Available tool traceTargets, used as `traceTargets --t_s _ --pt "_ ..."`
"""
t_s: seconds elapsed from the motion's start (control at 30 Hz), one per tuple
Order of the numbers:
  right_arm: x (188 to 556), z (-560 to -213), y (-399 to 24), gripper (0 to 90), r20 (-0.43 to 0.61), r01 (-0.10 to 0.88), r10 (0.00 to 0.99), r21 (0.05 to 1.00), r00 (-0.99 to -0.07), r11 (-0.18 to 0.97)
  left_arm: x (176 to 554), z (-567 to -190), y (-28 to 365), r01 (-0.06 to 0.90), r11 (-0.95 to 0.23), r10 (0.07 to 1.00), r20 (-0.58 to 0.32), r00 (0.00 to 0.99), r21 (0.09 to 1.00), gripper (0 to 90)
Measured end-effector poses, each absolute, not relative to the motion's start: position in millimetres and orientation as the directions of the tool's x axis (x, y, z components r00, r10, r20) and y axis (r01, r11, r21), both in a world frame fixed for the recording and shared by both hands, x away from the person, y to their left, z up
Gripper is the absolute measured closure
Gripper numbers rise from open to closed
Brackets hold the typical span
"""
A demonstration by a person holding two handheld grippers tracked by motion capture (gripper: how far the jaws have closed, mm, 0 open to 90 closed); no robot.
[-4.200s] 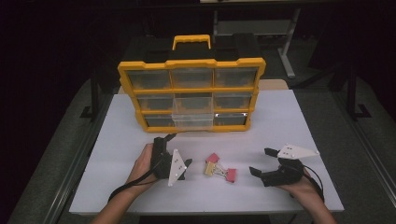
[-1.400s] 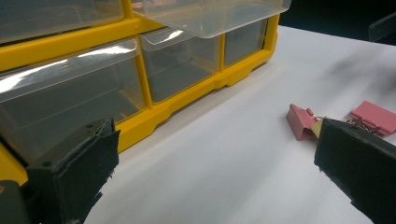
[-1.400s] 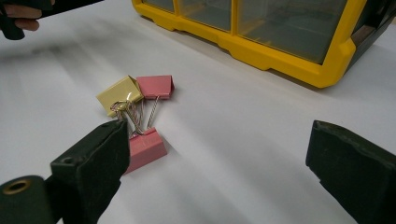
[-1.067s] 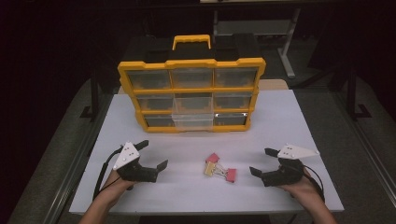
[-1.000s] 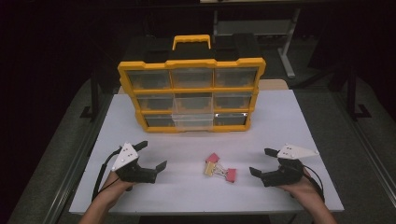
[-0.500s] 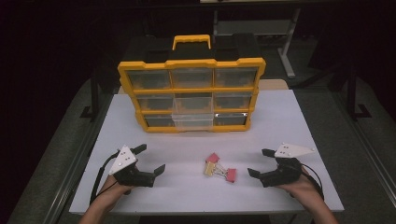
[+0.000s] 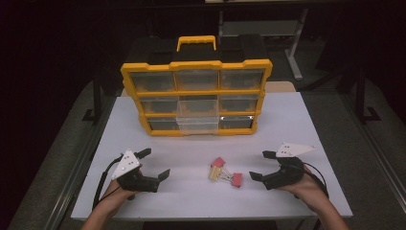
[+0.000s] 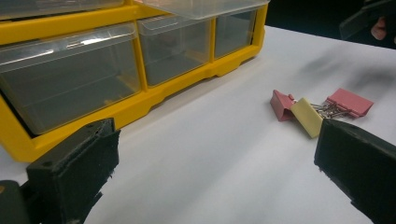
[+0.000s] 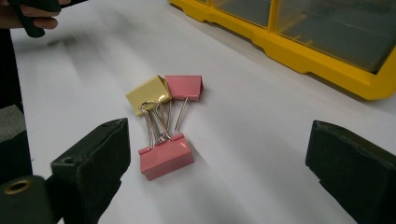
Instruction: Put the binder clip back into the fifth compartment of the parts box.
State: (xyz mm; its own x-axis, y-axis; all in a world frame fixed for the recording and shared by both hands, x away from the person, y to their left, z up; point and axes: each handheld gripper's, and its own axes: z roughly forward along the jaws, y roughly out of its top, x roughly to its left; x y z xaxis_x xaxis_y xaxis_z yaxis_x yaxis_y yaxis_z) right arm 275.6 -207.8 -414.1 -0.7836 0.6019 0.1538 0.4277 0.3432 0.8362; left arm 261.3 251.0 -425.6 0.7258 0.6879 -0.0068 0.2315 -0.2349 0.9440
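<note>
Three binder clips (image 7: 225,172), two pink and one yellow, lie in a touching cluster on the white table (image 7: 191,153) near its front. My left gripper (image 7: 154,163) rests on the table to their left, open and holding nothing. My right gripper (image 7: 261,165) rests to their right, also open and holding nothing. In the left gripper view the clips (image 8: 322,109) lie ahead by the right jaw of the wide open left gripper (image 8: 215,186). In the right gripper view the clips (image 9: 163,121) lie on the table in front of the open right gripper (image 9: 210,182), nearer its left jaw.
A yellow organiser (image 7: 196,96) with clear drawers and a handle stands at the back middle of the table. Its bottom middle drawer (image 7: 197,123) is pulled out. The other drawers look shut. Bare white table lies between the organiser and the grippers.
My left gripper has moved left, away from the clips, and turned its jaws toward them. The right gripper and the clips have stayed in place.
</note>
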Motion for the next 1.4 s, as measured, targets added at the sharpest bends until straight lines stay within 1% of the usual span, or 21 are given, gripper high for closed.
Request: traceTargets --t_s 0.37,0.6,0.7,0.93,1.17,1.4 --pt "285.7 -411.2 -192.3 6.2 0.162 0.419 0.553 0.826 -0.817 0.377 260.8 -426.4 249.1 0.233 -0.248 0.679 -0.003 0.734 0.940 0.0" --pt "293.2 -409.5 -185.0 6.7 0.167 0.409 0.532 0.831 -0.830 0.378 261.2 -427.6 248.4 0.237 -0.249 0.676 -0.007 0.737 0.939 0.0" --pt "295.1 -409.1 -181.4 10.0 0.162 0.399 0.516 0.830 -0.842 0.391 261.2 -427.7 248.2 0.233 -0.254 0.669 -0.003 0.743 0.939 0.0" --pt "299.8 -407.9 -172.5 10.8 0.155 0.381 0.492 0.833 -0.856 0.401 261.1 -427.7 247.9 0.235 -0.246 0.670 -0.011 0.742 0.940 0.0" --pt "297.9 -410.4 -168.4 13.3 0.170 0.389 0.468 0.819 -0.867 0.422 260.9 -427.4 248.7 0.234 -0.247 0.668 -0.010 0.744 0.940 0.0" --pt "295.8 -414.6 -165.5 13.7 0.172 0.393 0.457 0.802 -0.873 0.450 260.4 -427.7 247.2 0.230 -0.253 0.661 -0.006 0.751 0.940 0.0"
